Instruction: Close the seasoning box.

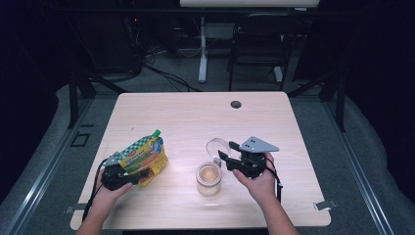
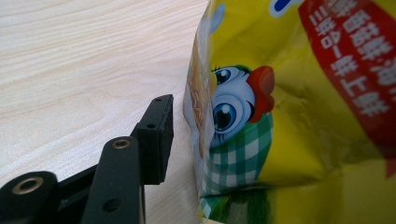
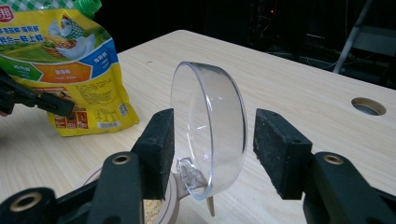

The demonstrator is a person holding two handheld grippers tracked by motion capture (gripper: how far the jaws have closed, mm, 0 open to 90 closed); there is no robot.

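A yellow snack pouch (image 1: 147, 155) with a green screw cap (image 1: 156, 132) stands tilted at the table's front left. My left gripper (image 1: 139, 172) is open at the pouch's lower edge. In the left gripper view one black finger (image 2: 156, 137) stands a small gap from the pouch (image 2: 303, 116); the other finger is hidden behind it. A glass jar (image 1: 209, 180) of tan powder sits front centre, its clear hinged lid (image 1: 218, 145) flipped upright. My right gripper (image 1: 227, 151) is open, one jaw on each side of the lid (image 3: 210, 121), above the jar's rim (image 3: 172, 205). The pouch (image 3: 70, 70) shows beyond.
The light wooden table (image 1: 195, 117) has a round cable hole (image 1: 236, 104) near its far edge. Behind the table stand a black chair (image 1: 264, 44) and a white desk leg (image 1: 202, 54) on a dark floor with cables.
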